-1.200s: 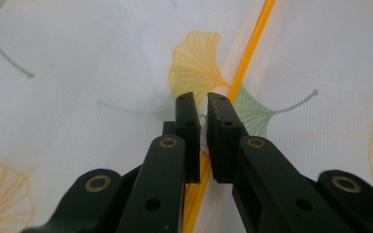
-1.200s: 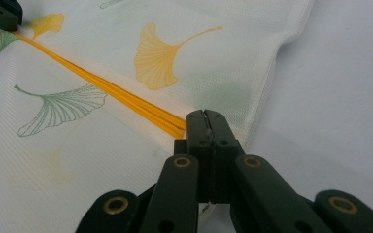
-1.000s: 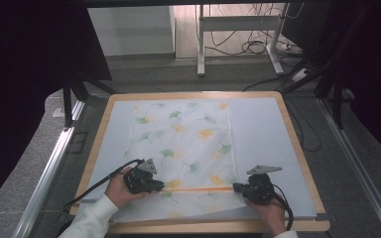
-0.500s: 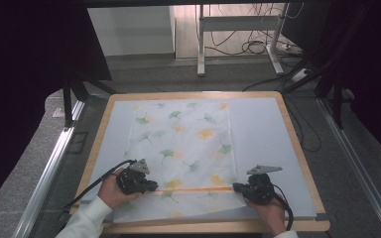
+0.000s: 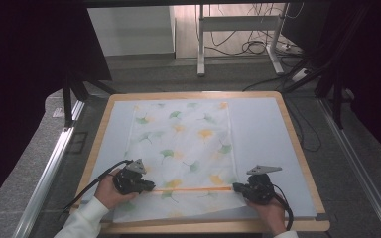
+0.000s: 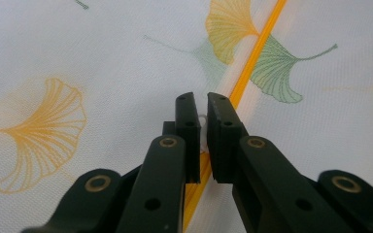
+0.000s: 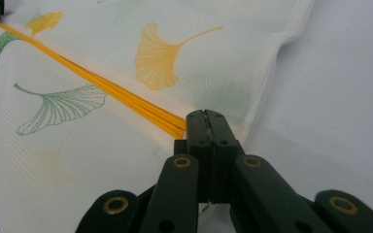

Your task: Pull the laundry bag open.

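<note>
On the table (image 5: pixel 297 148), seen from above, a thin white cloth (image 5: pixel 188 144) printed with ginkgo leaves is lying flat. An orange band (image 5: pixel 193 189) is running from 9 to 3 o'clock near its 6 o'clock edge. The left gripper (image 5: pixel 151 187) is sitting at the band's 9 o'clock end and the right gripper (image 5: pixel 236 187) at its 3 o'clock end. Against a second ago, the left gripper is sitting slightly farther toward 9 o'clock and the band is looking longer. The right gripper is sitting where it was.

Along the left gripper view, the jaws are standing nearly together, a sliver of pale fabric pinched between them beside the band (image 6: pixel 257 48).

Along the right gripper view, the jaws are pressing fully together where the band (image 7: pixel 102 82) is meeting the cloth's side edge, apparently gripping the cloth there.

This fabric is looking light, soft and limp. It is probably sagging wherever unsupported, so both ends of the band are seeming the sensible hold, kept taut.
</note>
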{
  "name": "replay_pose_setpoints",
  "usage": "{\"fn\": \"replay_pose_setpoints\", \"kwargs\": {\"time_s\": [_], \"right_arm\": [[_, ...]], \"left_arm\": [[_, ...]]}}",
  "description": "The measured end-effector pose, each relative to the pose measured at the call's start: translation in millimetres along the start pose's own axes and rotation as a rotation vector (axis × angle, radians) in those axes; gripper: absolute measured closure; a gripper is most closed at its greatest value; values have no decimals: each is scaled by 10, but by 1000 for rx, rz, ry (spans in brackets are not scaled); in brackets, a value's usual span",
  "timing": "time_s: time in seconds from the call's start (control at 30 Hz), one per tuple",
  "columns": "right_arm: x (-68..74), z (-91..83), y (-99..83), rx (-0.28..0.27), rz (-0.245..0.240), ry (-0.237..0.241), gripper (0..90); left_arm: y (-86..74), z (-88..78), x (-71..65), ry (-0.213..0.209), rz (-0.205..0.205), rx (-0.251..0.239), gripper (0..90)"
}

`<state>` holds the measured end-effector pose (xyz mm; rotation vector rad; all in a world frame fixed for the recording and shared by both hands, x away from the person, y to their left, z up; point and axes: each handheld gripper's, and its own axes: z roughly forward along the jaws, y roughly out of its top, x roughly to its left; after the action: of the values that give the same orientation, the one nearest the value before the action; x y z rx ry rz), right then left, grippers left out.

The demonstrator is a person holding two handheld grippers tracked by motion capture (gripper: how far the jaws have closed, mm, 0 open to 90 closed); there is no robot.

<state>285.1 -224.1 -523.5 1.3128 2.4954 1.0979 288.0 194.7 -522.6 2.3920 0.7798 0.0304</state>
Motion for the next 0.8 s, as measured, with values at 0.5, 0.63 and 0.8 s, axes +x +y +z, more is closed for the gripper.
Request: {"fn": "replay_pose_setpoints", "kwargs": {"time_s": [0.5,0.63,0.8], "right_arm": [[1,0,0,0,0,0,898],[1,0,0,0,-1,-1,898],[3,1,0,-1,0,-1,898]], "left_arm": [[-47,-37,18,10,-8,5,852],[-84,-61,36,10,-15,3,851],[-105,-78,43,11,-17,0,852]]}}
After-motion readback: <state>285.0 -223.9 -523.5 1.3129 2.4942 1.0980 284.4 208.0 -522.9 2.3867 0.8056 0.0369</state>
